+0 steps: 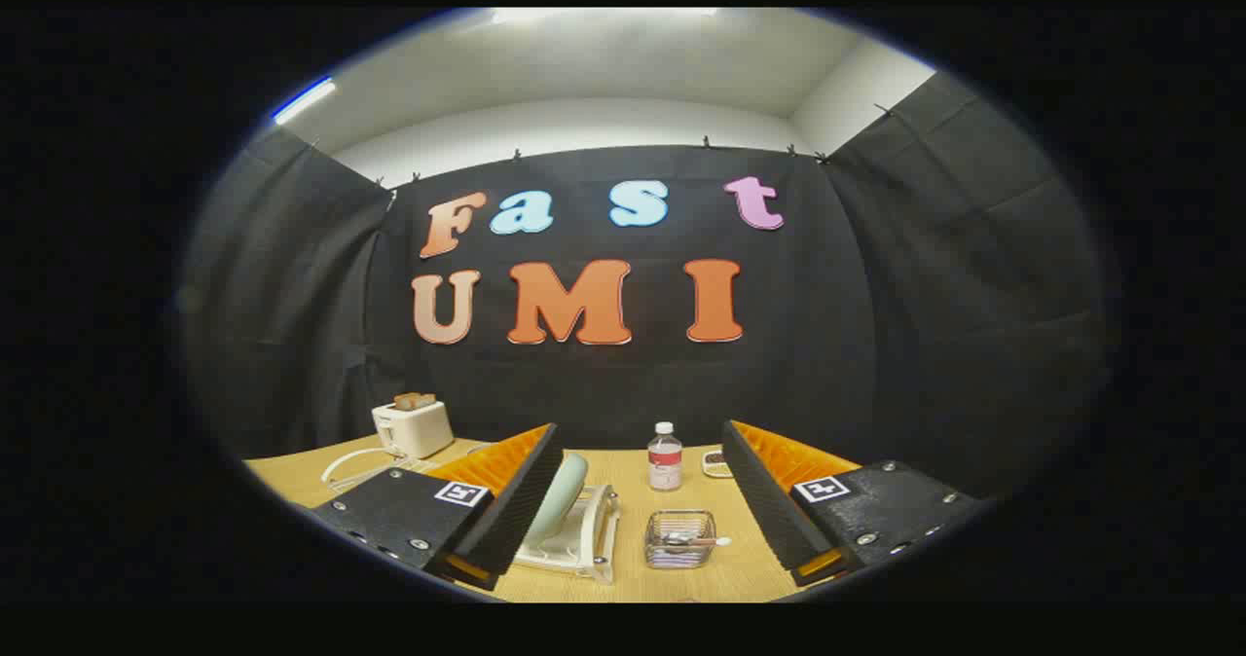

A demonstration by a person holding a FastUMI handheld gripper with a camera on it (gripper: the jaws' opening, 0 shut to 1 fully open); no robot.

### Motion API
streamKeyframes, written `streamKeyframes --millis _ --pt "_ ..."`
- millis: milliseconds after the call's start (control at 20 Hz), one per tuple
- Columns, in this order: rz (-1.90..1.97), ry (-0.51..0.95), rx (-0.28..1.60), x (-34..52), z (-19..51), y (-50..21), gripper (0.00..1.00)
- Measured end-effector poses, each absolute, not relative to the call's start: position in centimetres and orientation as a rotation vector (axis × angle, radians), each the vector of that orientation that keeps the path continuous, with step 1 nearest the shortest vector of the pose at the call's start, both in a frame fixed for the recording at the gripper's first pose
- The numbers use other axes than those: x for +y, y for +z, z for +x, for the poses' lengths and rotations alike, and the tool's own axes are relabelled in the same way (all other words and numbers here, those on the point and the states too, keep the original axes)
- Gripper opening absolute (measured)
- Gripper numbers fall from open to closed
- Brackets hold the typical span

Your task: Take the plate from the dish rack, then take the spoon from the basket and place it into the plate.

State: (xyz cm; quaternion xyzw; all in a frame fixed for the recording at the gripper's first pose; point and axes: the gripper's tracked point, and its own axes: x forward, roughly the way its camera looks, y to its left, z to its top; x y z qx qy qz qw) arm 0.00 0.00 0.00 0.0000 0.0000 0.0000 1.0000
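A pale green plate point(563, 498) stands on edge in a white dish rack point(584, 539) on the wooden table, just beside the inner face of my left finger. To the rack's right sits a small wire basket point(679, 538) with a spoon point(693, 541) lying across it, between my two fingers and a little ahead of them. My gripper point(642, 515) hangs above the table's near edge, open wide, with nothing between its fingers.
A small water bottle point(665, 456) stands beyond the basket. A white toaster point(414, 426) with toast in it sits at the table's far left, its cord lying beside it. A small dish point(715, 462) lies near the right finger.
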Motion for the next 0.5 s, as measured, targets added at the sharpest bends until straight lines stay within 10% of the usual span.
streamKeyframes --millis 500 --pt "0.021 0.033 0.003 1.8 0.5 0.3 0.98"
